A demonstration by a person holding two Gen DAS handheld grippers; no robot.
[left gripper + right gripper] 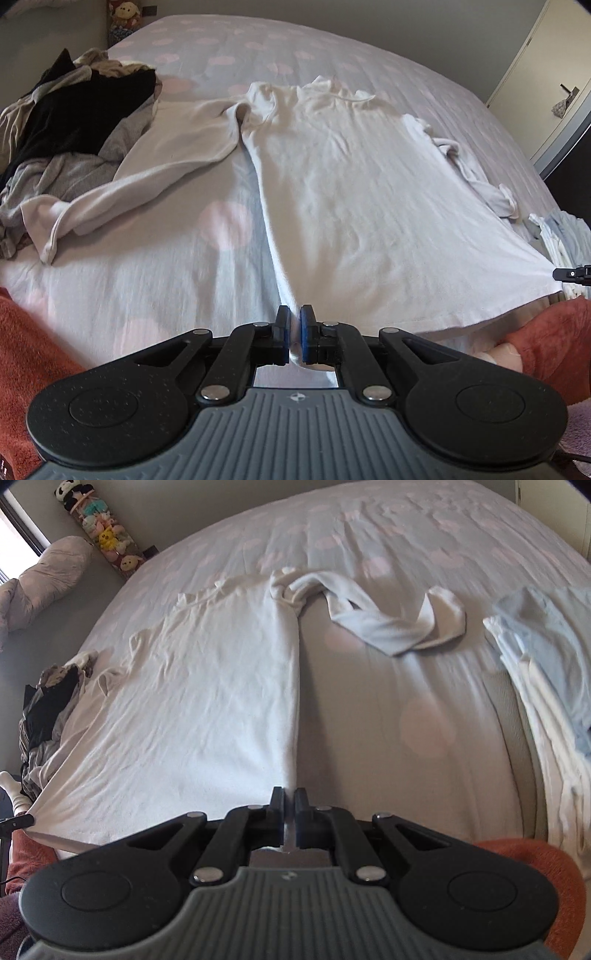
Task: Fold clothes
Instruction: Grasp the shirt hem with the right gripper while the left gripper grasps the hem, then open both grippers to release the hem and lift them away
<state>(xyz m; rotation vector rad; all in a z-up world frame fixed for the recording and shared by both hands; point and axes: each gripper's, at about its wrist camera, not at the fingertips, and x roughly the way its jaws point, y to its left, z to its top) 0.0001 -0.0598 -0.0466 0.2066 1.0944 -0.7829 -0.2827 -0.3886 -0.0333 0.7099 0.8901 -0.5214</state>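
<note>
To the left of the white long-sleeved cotton top (369,192) spread flat on the pale pink-dotted bedsheet (229,40), a heap of grey and black unfolded clothes (74,125) lies against its outstretched left sleeve. The left gripper (294,334) is clenched on the top's near left hem corner; the right gripper (289,816) is clenched on the near right corner, so the hem runs taut between them. To the right of the top sits a stack of folded pale blue and white garments (546,672). The fabric looks light, limp and stretchy: it should sag wherever unsupported, and the crumpled right sleeve (388,624) will likely trail. The hem corners seem the best hold.
</note>
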